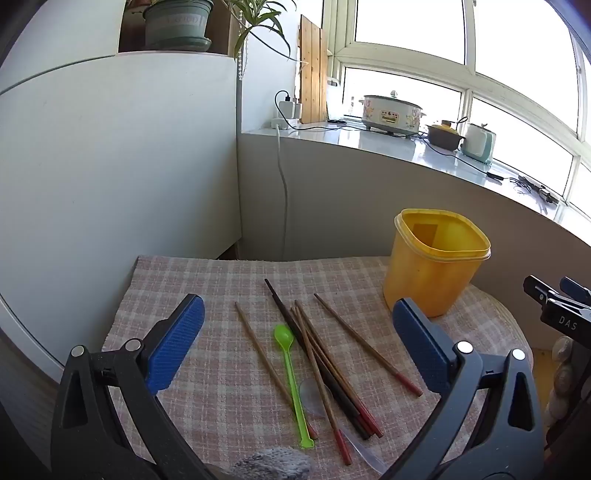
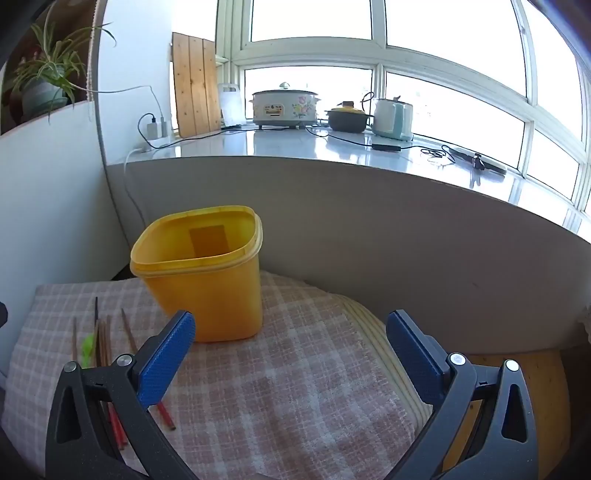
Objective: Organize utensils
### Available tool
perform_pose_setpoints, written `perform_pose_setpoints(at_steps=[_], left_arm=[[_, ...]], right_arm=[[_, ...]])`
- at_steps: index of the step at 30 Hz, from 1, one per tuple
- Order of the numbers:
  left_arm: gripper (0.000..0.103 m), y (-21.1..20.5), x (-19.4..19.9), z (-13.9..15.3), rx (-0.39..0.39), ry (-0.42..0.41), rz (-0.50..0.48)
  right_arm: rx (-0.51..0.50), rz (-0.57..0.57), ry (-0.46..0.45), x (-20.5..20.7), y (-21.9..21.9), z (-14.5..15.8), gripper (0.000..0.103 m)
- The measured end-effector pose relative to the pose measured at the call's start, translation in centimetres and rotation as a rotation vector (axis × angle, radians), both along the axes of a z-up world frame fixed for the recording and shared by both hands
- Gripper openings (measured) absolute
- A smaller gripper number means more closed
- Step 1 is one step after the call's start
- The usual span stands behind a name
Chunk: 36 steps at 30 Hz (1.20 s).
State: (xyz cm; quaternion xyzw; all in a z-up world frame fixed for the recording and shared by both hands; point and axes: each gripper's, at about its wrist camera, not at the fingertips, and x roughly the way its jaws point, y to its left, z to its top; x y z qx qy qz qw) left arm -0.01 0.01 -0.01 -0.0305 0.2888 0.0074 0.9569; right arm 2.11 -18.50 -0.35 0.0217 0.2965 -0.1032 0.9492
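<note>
**Utensils on checked cloth, tub alongside**

Left gripper (image 1: pixel 298 341): jaws spread wide, blue pads apart, nothing between them; it hovers above the utensils, angled down toward them.

Right gripper (image 2: pixel 291 356): jaws likewise spread wide and empty; it hovers over bare cloth just in front of the tub.

Chopsticks (image 1: pixel 325 363): several brown wooden sticks with red ends, lying loose on the cloth in a rough fan, some crossing; red ends toward the camera. One lies apart on the left (image 1: pixel 258 354), one apart on the right (image 1: pixel 369 345). A darker stick (image 1: pixel 284 314) runs through the middle bundle.

Green spoon (image 1: pixel 290 373): plastic, flat on the cloth between the left single stick and the bundle, bowl away from the camera.

Clear spoon (image 1: pixel 314 397): see-through, partly under the bundle; outline faint.

Tub (image 2: pixel 207 280): yellow, open-topped, upright on the cloth, to the right of the utensils and apart from them; nothing visible inside.

Cloth (image 2: pixel 280 406): pink-and-white check, covering the tabletop.

Background: windowsill (image 2: pixel 295 147) with cooker, pot and kettle; potted plant (image 1: pixel 177 26) on a white cabinet.
</note>
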Motion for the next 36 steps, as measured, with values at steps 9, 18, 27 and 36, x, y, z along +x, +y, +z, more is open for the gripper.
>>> perform_pose_setpoints(at_steps=[9,18,27,36], left_arm=[[0.103,0.36,-0.3,0.07,-0.017,-0.004,0.003],[0.103,0.59,-0.23,0.13,-0.028,-0.001,0.004],[0.103,0.62,-0.2,0.2,-0.033,-0.001,0.007],[0.103,0.7,-0.27,0.44,-0.037,0.001,0.011]], right_arm=[[0.001,0.007,-0.006,0.04,-0.03,0.14,0.102],[-0.006,0.005,-0.014,-0.09,0.16,0.18,0.102],[-0.006,0.007,-0.015,0.0,0.14,0.29,0.102],[-0.005,0.006,-0.01,0.06,0.2,-0.08,0.102]])
